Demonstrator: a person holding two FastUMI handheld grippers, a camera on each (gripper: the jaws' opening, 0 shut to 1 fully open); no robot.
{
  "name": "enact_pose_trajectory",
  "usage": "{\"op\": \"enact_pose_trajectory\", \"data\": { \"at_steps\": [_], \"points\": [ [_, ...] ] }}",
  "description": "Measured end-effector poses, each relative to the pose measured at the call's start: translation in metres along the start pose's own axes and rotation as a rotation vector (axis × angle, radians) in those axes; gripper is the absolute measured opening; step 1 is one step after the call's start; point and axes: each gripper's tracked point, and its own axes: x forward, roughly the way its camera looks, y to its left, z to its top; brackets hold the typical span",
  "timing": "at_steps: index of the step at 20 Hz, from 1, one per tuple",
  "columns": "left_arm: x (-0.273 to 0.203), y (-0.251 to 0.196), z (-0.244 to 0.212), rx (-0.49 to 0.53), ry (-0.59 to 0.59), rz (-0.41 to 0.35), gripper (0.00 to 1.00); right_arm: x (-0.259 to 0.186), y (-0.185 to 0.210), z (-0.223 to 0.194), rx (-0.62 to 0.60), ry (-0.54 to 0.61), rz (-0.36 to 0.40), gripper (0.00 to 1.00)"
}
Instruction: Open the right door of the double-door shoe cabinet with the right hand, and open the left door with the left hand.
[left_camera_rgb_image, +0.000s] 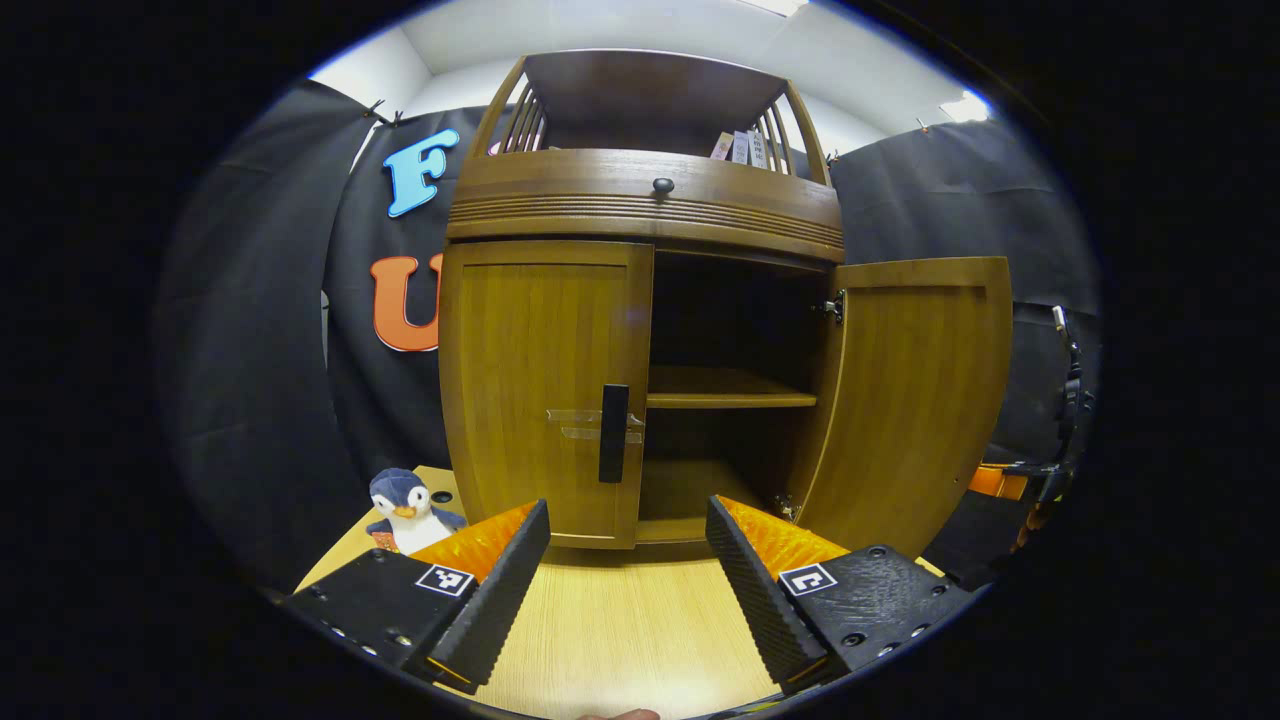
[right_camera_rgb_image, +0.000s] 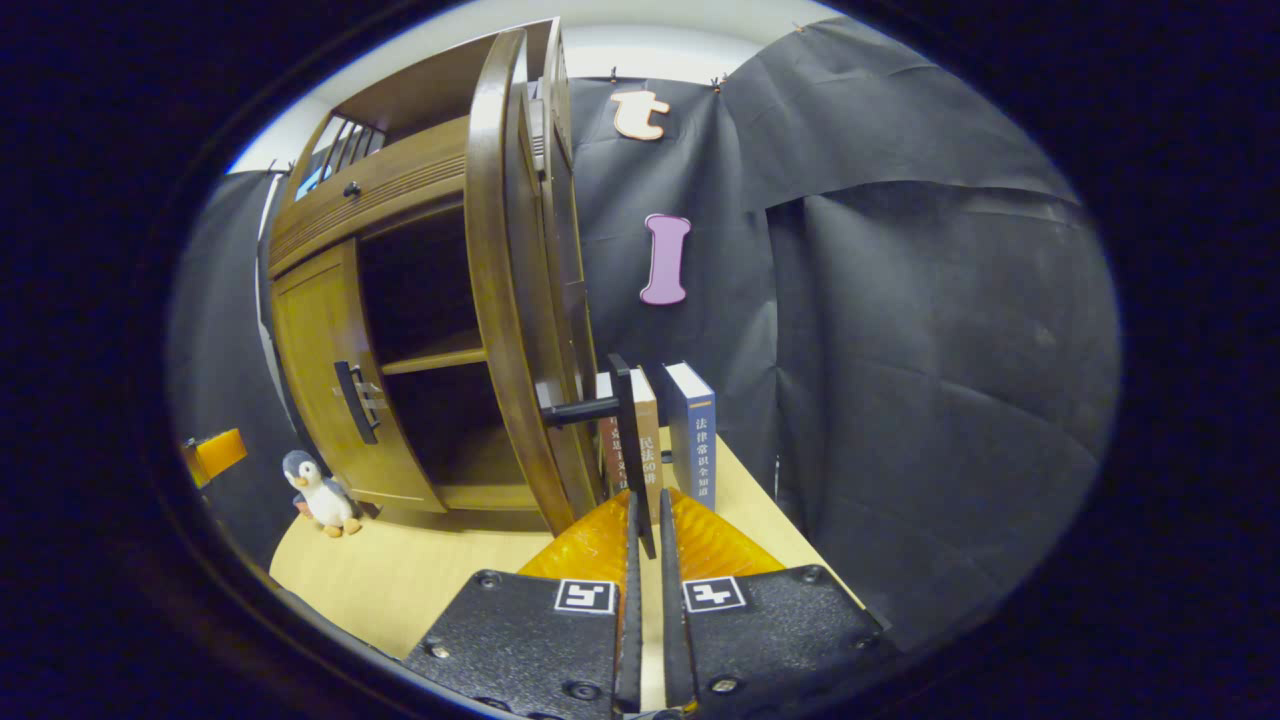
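The wooden shoe cabinet (left_camera_rgb_image: 640, 210) stands on the table straight ahead. Its left door (left_camera_rgb_image: 545, 390) is closed, with a black vertical handle (left_camera_rgb_image: 613, 432) near its inner edge. My left gripper (left_camera_rgb_image: 628, 560) is open, low over the table a little short of that handle, touching nothing. The right door (left_camera_rgb_image: 915, 400) is swung wide open, showing a shelf (left_camera_rgb_image: 730, 400) inside. In the right gripper view I see this door edge-on (right_camera_rgb_image: 515, 300). My right gripper (right_camera_rgb_image: 647, 540) is shut on the lower end of its black handle (right_camera_rgb_image: 628, 440).
A small penguin toy (left_camera_rgb_image: 408, 512) sits on the wooden table (left_camera_rgb_image: 620, 640) left of the cabinet. Several books (right_camera_rgb_image: 690, 430) stand upright just behind the open right door. Black cloth walls close in behind and on both sides.
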Motion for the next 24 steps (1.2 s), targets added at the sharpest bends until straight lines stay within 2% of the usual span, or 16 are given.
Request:
{"op": "enact_pose_trajectory", "data": {
  "at_steps": [1,2,8,10,12,14,15,18,19,20,24],
  "points": [
    [0.003,0.001,-0.001,-0.001,0.002,0.0,0.95,-0.001,-0.003,-0.001,-0.009,0.003,-0.008,0.12],
    [0.006,0.002,-0.002,-0.001,0.004,-0.001,0.95,-0.004,-0.007,-0.002,-0.017,0.004,-0.016,0.07],
    [0.04,0.016,-0.015,0.005,0.042,0.001,0.95,-0.022,-0.032,-0.004,0.036,-0.015,-0.097,0.24],
    [0.055,0.02,-0.012,0.004,0.042,-0.001,0.95,-0.032,-0.039,0.001,0.038,-0.032,-0.125,0.33],
    [0.072,0.026,-0.011,0.0,0.042,0.001,0.95,-0.038,-0.047,0.004,0.041,-0.048,-0.162,0.46],
    [0.089,0.026,-0.011,-0.005,0.047,-0.007,0.95,-0.046,-0.051,0.007,0.053,-0.061,-0.182,0.52],
    [0.099,0.026,-0.01,-0.005,0.044,-0.014,0.95,-0.049,-0.054,0.006,0.056,-0.067,-0.194,0.59],
    [0.128,0.031,-0.015,0.012,0.044,-0.003,0.95,-0.063,-0.062,0.007,0.056,-0.086,-0.228,0.6],
    [0.137,0.034,-0.016,0.019,0.042,0.005,0.84,-0.067,-0.063,0.008,0.056,-0.092,-0.236,0.59],
    [0.147,0.037,-0.018,0.025,0.037,0.01,0.95,-0.07,-0.065,0.007,0.057,-0.097,-0.244,0.6],
    [0.186,0.036,-0.016,0.012,0.007,0.002,0.95,-0.086,-0.074,0.007,0.064,-0.11,-0.284,0.59]
  ]
}}
